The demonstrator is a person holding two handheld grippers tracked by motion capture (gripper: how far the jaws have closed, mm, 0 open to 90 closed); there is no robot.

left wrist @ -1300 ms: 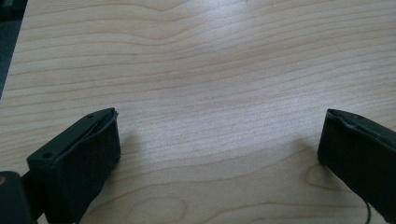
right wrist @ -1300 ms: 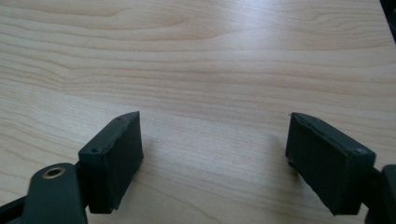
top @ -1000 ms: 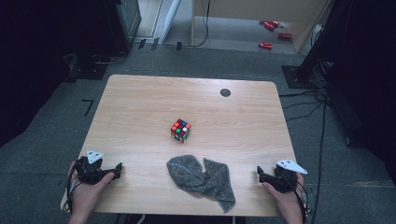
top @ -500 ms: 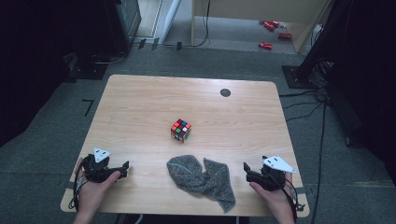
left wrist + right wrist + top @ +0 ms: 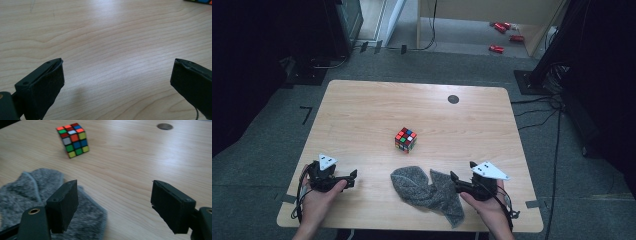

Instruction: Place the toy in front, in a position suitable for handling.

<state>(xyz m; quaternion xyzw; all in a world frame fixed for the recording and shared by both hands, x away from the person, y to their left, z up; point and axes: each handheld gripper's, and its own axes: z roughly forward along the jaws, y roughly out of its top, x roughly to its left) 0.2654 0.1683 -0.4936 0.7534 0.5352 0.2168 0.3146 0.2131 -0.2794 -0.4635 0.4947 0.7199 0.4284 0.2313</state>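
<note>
Grey carpet surrounds a light wooden table [image 5: 362,120] that takes up the middle of the high view, with dark equipment along both edges and a few red items on the floor at the upper right. Near the table's far edge sits a small dark round hole [image 5: 453,99].

At the centre of the high view stands a scrambled puzzle cube [image 5: 405,139], well apart from both hands. Below it, toward the bottom centre, lies a crumpled grey cloth [image 5: 427,192], spread in 2 lobes with a tail running toward the lower right.

At the lower left of the high view, the person's left hand [image 5: 319,197] comes up from the bottom edge and holds the left gripper [image 5: 352,178] low over the wood, jaws pointing right toward the cloth but clear of it. In the left gripper view the left gripper [image 5: 116,82] has its 2 black jaws spread wide with bare wood grain between them.

At the lower right, the right hand [image 5: 487,207] holds the right gripper [image 5: 454,181] pointing left, its tip just beside the cloth's right edge. In the right gripper view the right gripper [image 5: 113,205] is spread wide too, gripping nothing; its jaw at the left of that frame hangs over the cloth [image 5: 30,192], the other over bare wood, and the cube [image 5: 73,139] stands beyond at the upper left.
</note>
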